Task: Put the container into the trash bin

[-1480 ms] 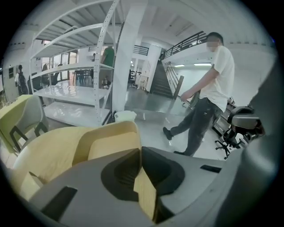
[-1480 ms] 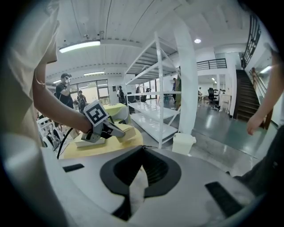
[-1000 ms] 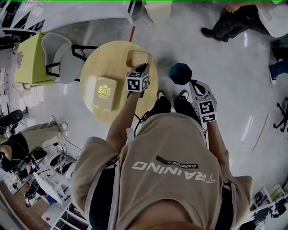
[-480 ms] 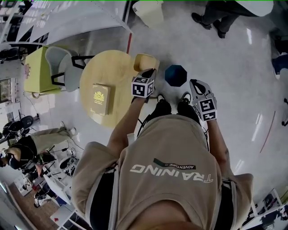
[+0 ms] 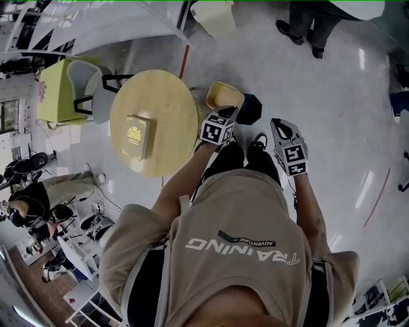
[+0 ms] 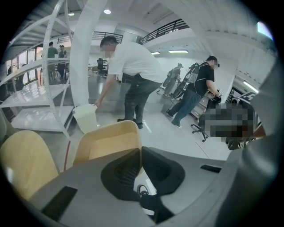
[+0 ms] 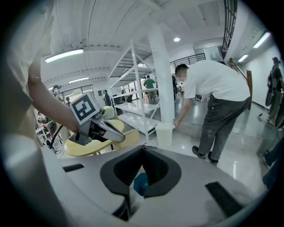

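The container (image 5: 223,96) is a tan open tub. My left gripper (image 5: 231,114) is shut on its near rim and holds it in the air, just past the right edge of the round yellow table (image 5: 163,96). In the left gripper view the jaws pinch the container's (image 6: 108,141) wall. The dark blue trash bin (image 5: 254,110) stands on the floor, right beside the container and partly under it. My right gripper (image 5: 277,125) hovers right of the bin, shut and holding nothing. In the right gripper view a patch of the bin (image 7: 141,183) shows below the jaws, and the left gripper (image 7: 100,128) is at the left.
A tan box with a gold emblem (image 5: 132,137) lies on the table. A grey chair (image 5: 89,89) and a green seat (image 5: 54,89) stand left of it. A white bucket (image 5: 214,16) and standing people (image 5: 313,25) are beyond. My shoes (image 5: 233,152) are beside the bin.
My left gripper has carried the container rightwards off the table top to the bin's edge. The right gripper has stayed to the right of the bin.
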### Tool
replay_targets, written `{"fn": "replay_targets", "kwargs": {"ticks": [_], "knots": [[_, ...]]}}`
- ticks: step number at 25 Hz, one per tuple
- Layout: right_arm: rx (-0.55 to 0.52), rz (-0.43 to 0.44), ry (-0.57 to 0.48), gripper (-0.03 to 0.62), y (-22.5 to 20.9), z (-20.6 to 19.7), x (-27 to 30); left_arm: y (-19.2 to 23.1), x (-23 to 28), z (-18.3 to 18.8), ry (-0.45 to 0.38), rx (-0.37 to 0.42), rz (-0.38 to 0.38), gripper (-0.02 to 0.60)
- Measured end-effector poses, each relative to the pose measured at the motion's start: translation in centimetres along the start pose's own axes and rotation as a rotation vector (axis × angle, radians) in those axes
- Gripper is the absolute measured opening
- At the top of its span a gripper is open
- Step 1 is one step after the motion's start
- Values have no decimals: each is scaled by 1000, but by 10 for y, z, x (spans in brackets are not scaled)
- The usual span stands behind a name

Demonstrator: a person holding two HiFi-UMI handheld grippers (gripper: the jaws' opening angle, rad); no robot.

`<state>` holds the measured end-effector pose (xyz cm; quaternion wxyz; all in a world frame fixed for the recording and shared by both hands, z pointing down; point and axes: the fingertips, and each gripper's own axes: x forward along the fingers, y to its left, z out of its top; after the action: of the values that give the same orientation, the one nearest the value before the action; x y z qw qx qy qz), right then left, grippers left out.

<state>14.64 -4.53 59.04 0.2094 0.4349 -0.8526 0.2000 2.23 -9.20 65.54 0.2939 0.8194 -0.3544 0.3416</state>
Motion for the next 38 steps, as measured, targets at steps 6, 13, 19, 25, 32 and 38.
{"fn": "replay_targets", "kwargs": {"ticks": [6,13,19,25,32,38], "knots": [[43,-26,46,3,-12,-27,5,-12,34,-21,59,12,-61,20],[76,-41,138,5,-22,-75,24,0,75,-59,117,-8,-89,20],[59,-17,237,5,-21,-133,70,10,122,-102,181,-4,-143,20],[108,20,306,4,-28,-191,130,12,188,-145,220,43,-216,20],[135,47,346,5,-53,-249,186,24,262,-204,315,67,-263,20],[148,57,390,4,-72,-293,225,41,310,-238,381,60,-277,21]]}}
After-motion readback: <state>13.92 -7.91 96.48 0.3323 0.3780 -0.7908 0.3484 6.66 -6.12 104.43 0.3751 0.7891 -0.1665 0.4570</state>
